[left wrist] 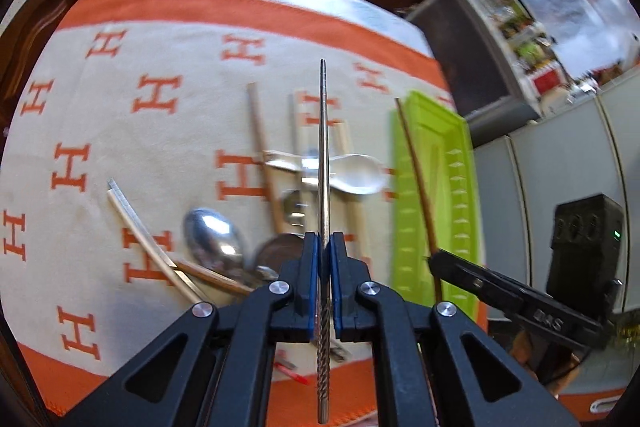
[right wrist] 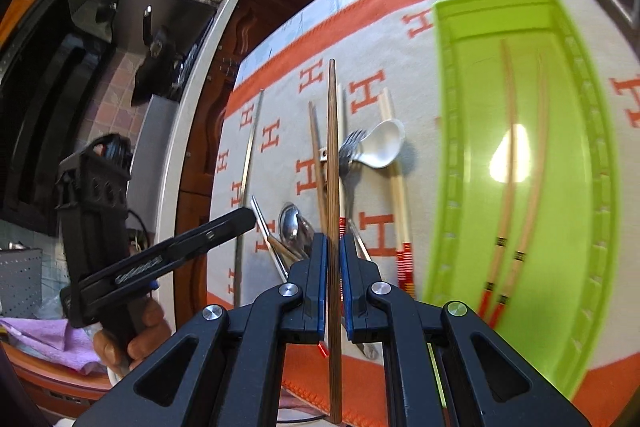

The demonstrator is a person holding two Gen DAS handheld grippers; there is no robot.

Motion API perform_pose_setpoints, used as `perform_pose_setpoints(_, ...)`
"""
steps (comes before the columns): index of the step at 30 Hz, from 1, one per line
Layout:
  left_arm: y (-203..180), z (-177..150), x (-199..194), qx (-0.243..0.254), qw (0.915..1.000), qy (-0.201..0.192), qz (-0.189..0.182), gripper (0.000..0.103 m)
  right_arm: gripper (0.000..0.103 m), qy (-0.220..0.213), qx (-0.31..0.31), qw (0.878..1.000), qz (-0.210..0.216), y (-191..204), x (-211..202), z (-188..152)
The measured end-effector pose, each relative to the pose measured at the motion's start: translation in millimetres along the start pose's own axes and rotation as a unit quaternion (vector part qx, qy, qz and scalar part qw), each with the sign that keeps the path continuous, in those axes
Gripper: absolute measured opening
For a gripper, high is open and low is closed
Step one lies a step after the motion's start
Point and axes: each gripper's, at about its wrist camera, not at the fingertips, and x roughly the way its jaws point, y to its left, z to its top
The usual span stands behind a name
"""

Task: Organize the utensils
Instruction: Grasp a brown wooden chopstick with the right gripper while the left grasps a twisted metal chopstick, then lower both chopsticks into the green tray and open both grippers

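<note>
Cloth: orange "H" letters
Left gripper: clamped on metal chopstick
Right gripper: clamped on wooden chopstick

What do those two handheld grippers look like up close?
Both are matt black plastic. The left gripper and right gripper each have two flat fingers lined with blue pads, driven by angular link arms with triangular cut-outs and round silver pivot pins. Seen from the side, the body is a boxy black block with a small green light, and white lettering marks the finger.
</note>
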Motion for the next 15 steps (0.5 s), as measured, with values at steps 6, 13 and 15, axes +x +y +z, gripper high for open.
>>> perform_pose_setpoints(6, -62.8, -5.0, 5.5, 0.054, 0.9982, 0.004, -0.023, 0.004, 0.006, -0.047, 0.027, 0.998, -0.029, -29.3, -50.6, -10.0)
perform_pose_setpoints(13, -119.5, -8.8, 49.2, 0.101, 0.9944, 0.031, -0.013, 0.004, 0.006, -0.088, 0.069, 0.991, -0.075, -77.2, -93.5, -16.1)
perform_pose_setpoints(15, -128.8, -6.2, 65.3, 0.104, 0.9937, 0.040, -0.008, 0.004, 0.007, -0.092, 0.076, 0.989, -0.083, -87.7, -98.2, -14.7)
